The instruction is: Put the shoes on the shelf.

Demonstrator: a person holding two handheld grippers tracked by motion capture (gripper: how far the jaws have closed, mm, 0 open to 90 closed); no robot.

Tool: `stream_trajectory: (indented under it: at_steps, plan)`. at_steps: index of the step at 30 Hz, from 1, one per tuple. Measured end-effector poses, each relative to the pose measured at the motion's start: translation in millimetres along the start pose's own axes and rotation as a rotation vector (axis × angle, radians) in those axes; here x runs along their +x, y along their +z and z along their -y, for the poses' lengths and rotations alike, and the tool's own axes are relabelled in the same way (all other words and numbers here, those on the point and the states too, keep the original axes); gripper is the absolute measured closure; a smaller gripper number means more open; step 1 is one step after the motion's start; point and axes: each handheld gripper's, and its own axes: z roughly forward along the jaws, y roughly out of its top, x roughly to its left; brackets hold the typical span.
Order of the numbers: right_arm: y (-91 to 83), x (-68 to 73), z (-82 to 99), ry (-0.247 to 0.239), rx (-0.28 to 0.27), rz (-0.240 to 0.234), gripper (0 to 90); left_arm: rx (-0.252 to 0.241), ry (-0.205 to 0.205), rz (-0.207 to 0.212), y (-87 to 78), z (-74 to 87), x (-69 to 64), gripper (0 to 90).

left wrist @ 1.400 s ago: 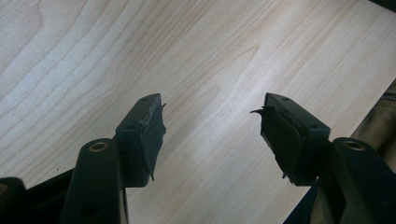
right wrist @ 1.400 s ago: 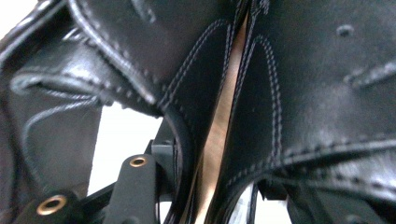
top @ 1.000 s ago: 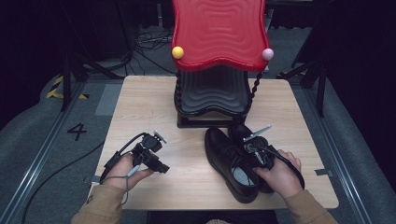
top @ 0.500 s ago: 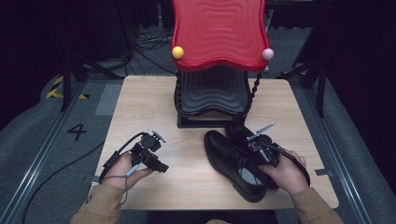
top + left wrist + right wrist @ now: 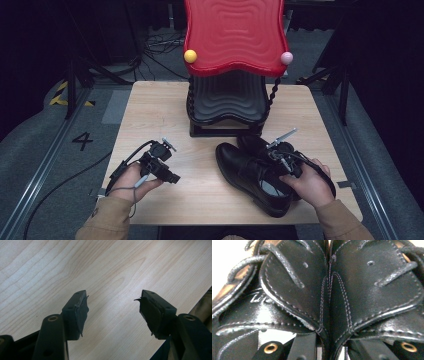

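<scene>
Two black leather lace-up shoes lie side by side on the right of the wooden table [image 5: 150, 110], the near shoe [image 5: 245, 175] in front of the far shoe [image 5: 252, 142]. My right gripper [image 5: 280, 157] reaches down between them. In the right gripper view the inner walls of the two shoes [image 5: 287, 277] [image 5: 374, 282] are pressed together along a seam, and my right gripper [image 5: 330, 340] is shut on them. My left gripper [image 5: 170, 175] hovers over bare wood at the left, open, with nothing between its pads [image 5: 112, 298].
A red wavy panel [image 5: 232, 35] with a yellow ball [image 5: 190, 56] and a pink ball [image 5: 286, 58] stands on a black ribbed base [image 5: 227, 102] at the table's back middle. Cables trail off the left edge onto the grey floor.
The right hand and its gripper have shifted slightly over the shoes. The left gripper has stayed nearly where it was, still open.
</scene>
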Motion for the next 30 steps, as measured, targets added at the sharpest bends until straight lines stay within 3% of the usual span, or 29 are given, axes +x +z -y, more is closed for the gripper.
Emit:
stream_trajectory:
  at_steps: [3, 13, 23, 30]
  plan:
    - [-4.1, 1.6, -0.6, -0.006, -0.003, 0.003, 82.0, 0.000, -0.006, 0.001, -1.0, 0.4, 0.1, 39.7]
    - [-46.3, 1.2, -1.8, -0.023, -0.018, 0.008, 81.9, -0.007, -0.007, 0.000, -1.2, 0.7, 1.4, 39.7]
    - [-80.9, 11.8, 0.9, -0.067, -0.023, 0.016, 82.0, -0.009, -0.010, -0.001, -2.5, 1.8, 2.4, 39.7]
    - [-115.2, 19.0, 0.3, -0.093, -0.072, 0.009, 82.0, -0.007, -0.010, 0.002, -2.3, 1.5, 2.4, 39.7]
